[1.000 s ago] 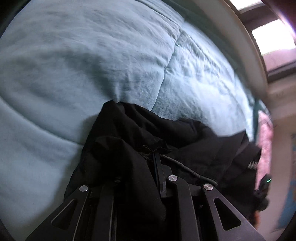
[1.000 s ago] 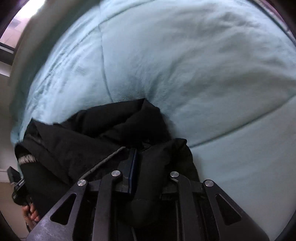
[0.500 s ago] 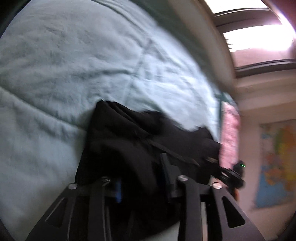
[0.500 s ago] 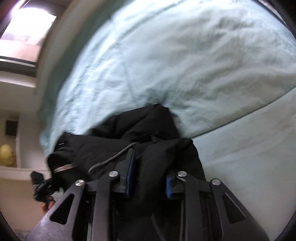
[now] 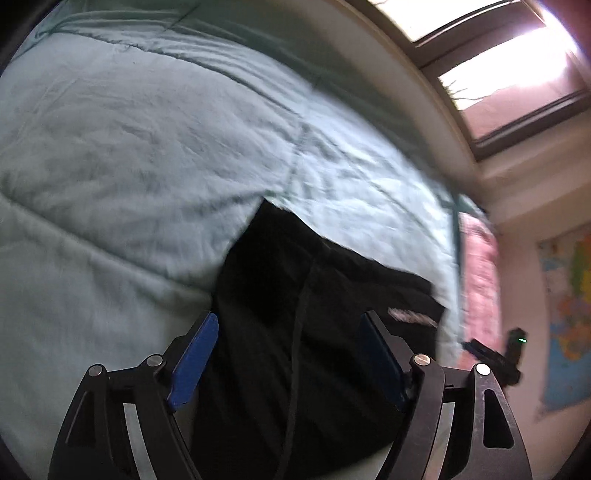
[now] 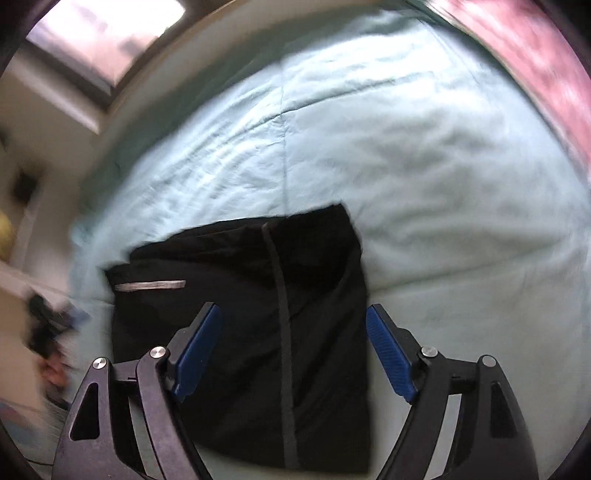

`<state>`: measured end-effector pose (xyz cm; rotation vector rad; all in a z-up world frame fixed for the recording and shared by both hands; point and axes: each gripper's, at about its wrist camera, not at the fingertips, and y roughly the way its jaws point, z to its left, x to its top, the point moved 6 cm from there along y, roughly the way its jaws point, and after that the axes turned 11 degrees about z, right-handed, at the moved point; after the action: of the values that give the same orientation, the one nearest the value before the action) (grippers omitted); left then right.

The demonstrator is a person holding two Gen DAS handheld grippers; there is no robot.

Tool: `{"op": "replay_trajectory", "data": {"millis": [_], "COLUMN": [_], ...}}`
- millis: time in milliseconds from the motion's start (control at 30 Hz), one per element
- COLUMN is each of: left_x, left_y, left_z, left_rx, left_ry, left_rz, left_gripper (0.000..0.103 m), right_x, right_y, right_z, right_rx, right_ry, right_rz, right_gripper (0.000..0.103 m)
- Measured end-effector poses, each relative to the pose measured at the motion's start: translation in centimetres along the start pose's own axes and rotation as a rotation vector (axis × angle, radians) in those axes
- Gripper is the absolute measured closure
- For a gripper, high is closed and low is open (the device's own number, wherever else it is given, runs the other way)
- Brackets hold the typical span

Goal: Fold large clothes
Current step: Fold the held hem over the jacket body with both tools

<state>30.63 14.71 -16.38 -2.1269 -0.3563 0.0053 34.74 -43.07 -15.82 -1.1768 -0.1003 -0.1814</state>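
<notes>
Released moments ago, the soft black garment (image 6: 258, 314) lies folded on the bed (image 6: 424, 166); both the left gripper (image 5: 291, 354) and right gripper (image 6: 293, 343) are spread open; hems are best pinched.

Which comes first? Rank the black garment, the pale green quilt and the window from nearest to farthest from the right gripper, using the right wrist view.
1. Black garment: lying flat directly beneath the open right gripper.
2. Pale green quilt: spread under the garment and stretching away ahead and to the right.
3. Window: beyond the bed edge, upper left.

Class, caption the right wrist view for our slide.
Open right gripper above a folded black garment lying on the quilt.
</notes>
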Motion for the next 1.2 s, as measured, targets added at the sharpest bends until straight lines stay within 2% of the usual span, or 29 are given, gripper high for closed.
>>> {"op": "replay_trajectory", "data": {"millis": [33,100,233,333,400,467,500,533,567,633,733,833,933,1000,1100,1133,1200], "left_x": [1.1,3.0,5.3,5.8,5.6,5.6,5.5,5.3,5.1,4.3,3.5,4.7,7.3,9.1,10.4,10.5,10.1], "left_y": [1.2,3.0,6.0,8.5,9.6,10.0,9.9,9.7,9.3,8.0,5.1,1.3,-0.4,1.0,5.1,7.4,11.0], "left_z": [0.2,0.8,2.5,2.8,2.5,2.3,2.1,2.0,2.1,1.8,0.0,-2.5,-4.2,-3.7,-0.8,0.7,2.5], "left_rx": [0.011,0.018,0.043,-0.035,-0.095,-0.060,-0.058,-0.034,-0.003,0.037,0.076,0.069,0.065,0.108,0.157,0.193,0.219], "left_ry": [-0.004,-0.021,-0.014,0.001,0.003,0.005,-0.001,0.002,0.007,0.022,0.052,0.092,0.097,0.073,-0.010,-0.045,-0.084], "left_rz": [0.002,0.010,0.065,0.156,0.185,0.161,0.141,0.126,0.117,0.077,0.002,-0.103,-0.179,-0.187,-0.120,-0.078,0.000], "left_gripper": [0.023,0.023,0.023,0.023,0.023,0.024,0.036,0.054,0.062,0.076,0.085,0.086,0.088,0.088,0.088,0.088,0.088], "right_x": [1.0,2.7,4.5,5.6,6.1,6.3,6.3,6.1,6.0,5.4,4.7,5.6,8.1,9.6,11.3,11.4,10.8], "right_y": [1.0,2.8,6.0,8.4,9.9,11.0,11.3,11.4,11.3,9.6,6.3,2.6,0.4,0.9,5.5,8.0,12.8], "right_z": [0.3,0.4,-0.8,-1.9,-2.5,-2.7,-2.7,-2.6,-2.5,-1.6,0.6,3.4,4.8,4.7,2.9,2.1,0.4], "right_rx": [-0.045,-0.077,-0.104,-0.094,-0.082,-0.045,-0.037,-0.046,-0.063,-0.116,-0.214,-0.318,-0.350,-0.354,-0.359,-0.359,-0.318], "right_ry": [-0.041,-0.093,-0.144,-0.158,-0.139,-0.102,-0.098,-0.102,-0.105,-0.131,-0.195,-0.269,-0.279,-0.258,-0.188,-0.164,-0.113], "right_rz": [0.000,0.004,0.040,0.079,0.102,0.115,0.112,0.106,0.093,0.032,-0.063,-0.158,-0.223,-0.231,-0.153,-0.098,0.013], "right_gripper": [0.020,0.020,0.020,0.020,0.020,0.022,0.027,0.047,0.064,0.074,0.080,0.082,0.083,0.083,0.083,0.083,0.083]}}
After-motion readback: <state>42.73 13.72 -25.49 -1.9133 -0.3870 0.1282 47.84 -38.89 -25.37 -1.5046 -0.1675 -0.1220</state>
